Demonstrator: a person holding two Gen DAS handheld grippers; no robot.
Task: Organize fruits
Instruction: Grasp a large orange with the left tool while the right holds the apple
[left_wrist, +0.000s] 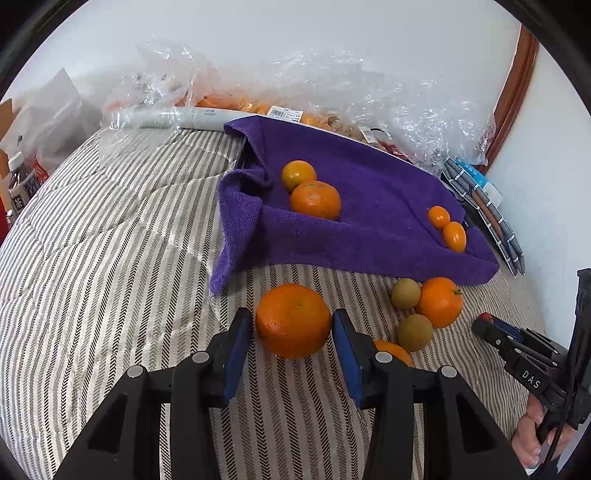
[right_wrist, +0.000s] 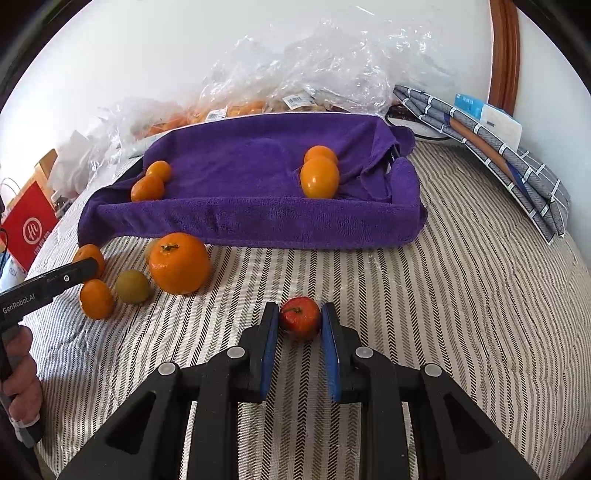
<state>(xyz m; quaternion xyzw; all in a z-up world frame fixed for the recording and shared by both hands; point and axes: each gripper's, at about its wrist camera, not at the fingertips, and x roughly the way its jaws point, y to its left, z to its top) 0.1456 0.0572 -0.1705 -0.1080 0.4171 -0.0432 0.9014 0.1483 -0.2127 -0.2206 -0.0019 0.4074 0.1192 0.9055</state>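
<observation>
While a big orange (left_wrist: 293, 320) is framed between the blue pads of the left tongs (left_wrist: 291, 325), the tongs are seen held wide, with a small gap on each side of the fruit, so nothing is squeezed yet. This orange is set on the striped blanket (left_wrist: 110, 258), just in front of the purple towel (left_wrist: 369, 206). The same towel is used as the landmark for the rest. On the towel, two oranges (left_wrist: 314, 199) are found touching near its left fold, and two small oval oranges (left_wrist: 447, 227) are lined up by its right edge. Just in front of the towel's right corner, another orange (left_wrist: 439, 302) and two brownish-green fruits (left_wrist: 414, 331) are bunched together, and one more orange (left_wrist: 393, 350) is half hidden behind the left tongs. In the right wrist view, a little red fruit (right_wrist: 300, 317) is seen on the blanket in front of the towel (right_wrist: 251, 218), between the pads of the right tongs (right_wrist: 300, 323). These tongs are held fairly narrow, but small gaps are left beside the fruit, so it is not gripped. Behind the towel, crinkly clear plastic bags (left_wrist: 332, 81) with more orange fruit are piled against the wall. Beside the towel's right end, a folded grey checked cloth (right_wrist: 517, 162) is laid.
</observation>
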